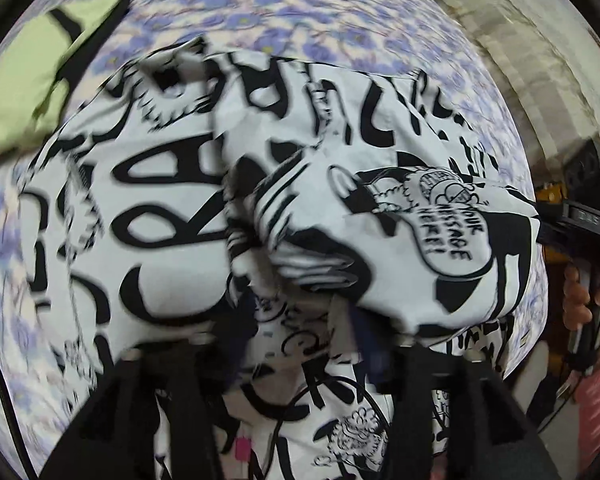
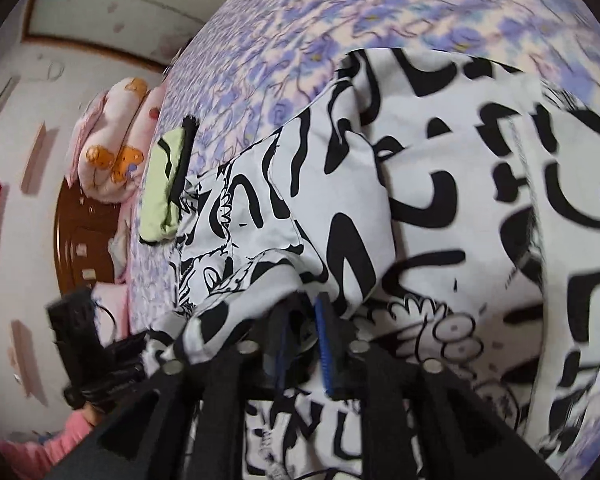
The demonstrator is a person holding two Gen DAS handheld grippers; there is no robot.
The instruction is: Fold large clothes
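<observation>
The printed garment (image 1: 172, 208), white cloth crowded with black lettering and cartoon drawings, lay spread on the floral bedsheet (image 1: 300, 4), its near part doubled over into a soft rumpled hump. Going left to right, we saw a folded pale-green piece (image 1: 32, 80) with black trim resting at the far left edge of the bed, just beside the garment. Our left gripper (image 1: 296, 344) hovered over the fold with its fingers apart, cloth lying between them but not visibly pinched. Further right, the folded flap (image 1: 412, 240) puffed up in loose wrinkles, thin and limp by the look of it. Our right gripper (image 2: 300, 344) stood over the same edge, its blue-ribbed pads (image 2: 324, 344) a little apart with fabric bunched at their tips; we could not tell whether they pressed on it. We judged the fold was being laid down, and doing it well meant letting go cleanly on both sides, then smoothing the hump flat so the edges lined up.
</observation>
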